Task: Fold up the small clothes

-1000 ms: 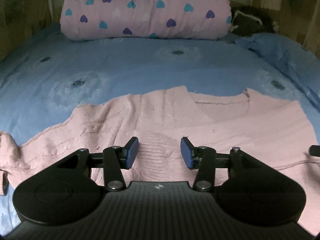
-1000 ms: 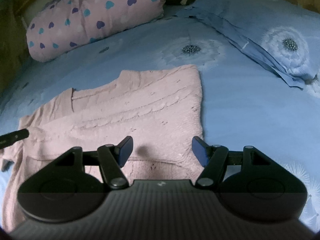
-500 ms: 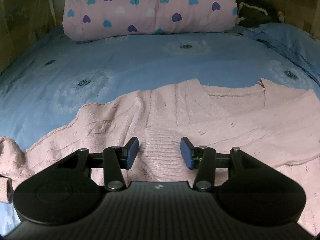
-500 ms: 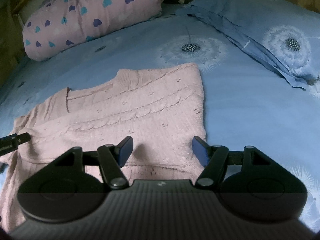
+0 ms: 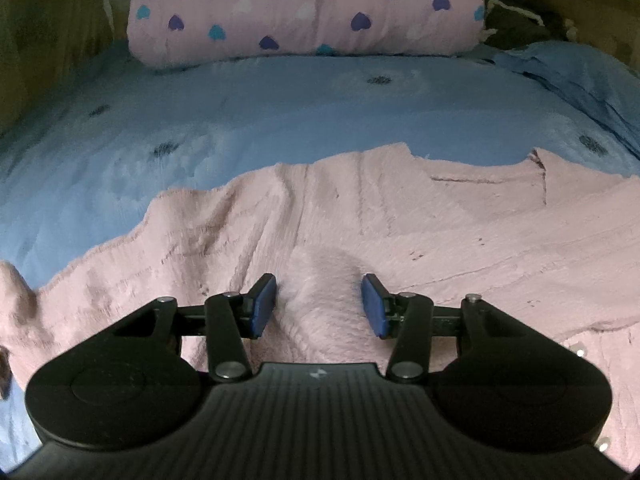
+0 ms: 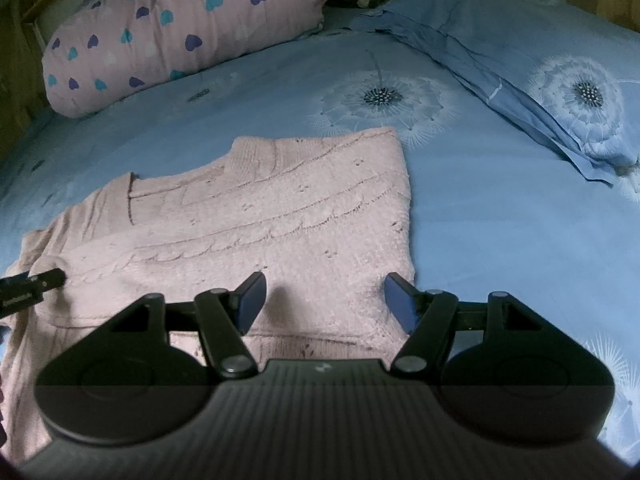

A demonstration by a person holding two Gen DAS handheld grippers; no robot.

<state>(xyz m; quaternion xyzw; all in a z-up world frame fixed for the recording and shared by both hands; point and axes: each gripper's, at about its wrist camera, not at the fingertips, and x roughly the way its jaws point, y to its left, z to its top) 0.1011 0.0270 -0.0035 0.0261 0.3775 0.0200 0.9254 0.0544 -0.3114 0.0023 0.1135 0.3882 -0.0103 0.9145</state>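
A pink knit sweater [image 5: 440,224] lies on the blue bed sheet [image 5: 280,120], its right side folded flat with a straight edge, also seen in the right wrist view [image 6: 280,216]. Its left part is rumpled, with a sleeve trailing to the left [image 5: 24,304]. My left gripper [image 5: 319,306] is open, low over the sweater, with a raised ridge of knit between its fingers. My right gripper [image 6: 324,300] is open just above the sweater's near right corner. The left gripper's finger tip [image 6: 32,282] shows at the left edge of the right wrist view.
A pink heart-print bolster [image 5: 304,8] lies across the head of the bed. A blue dandelion-print pillow [image 6: 540,64] lies at the right. Dark fabric [image 5: 516,24] sits behind it. Walls close in on the left.
My left gripper has moved forward and down onto the sweater, so a ridge of knit now stands between its fingers. My right gripper has edged slightly closer to the sweater. Both stay open.
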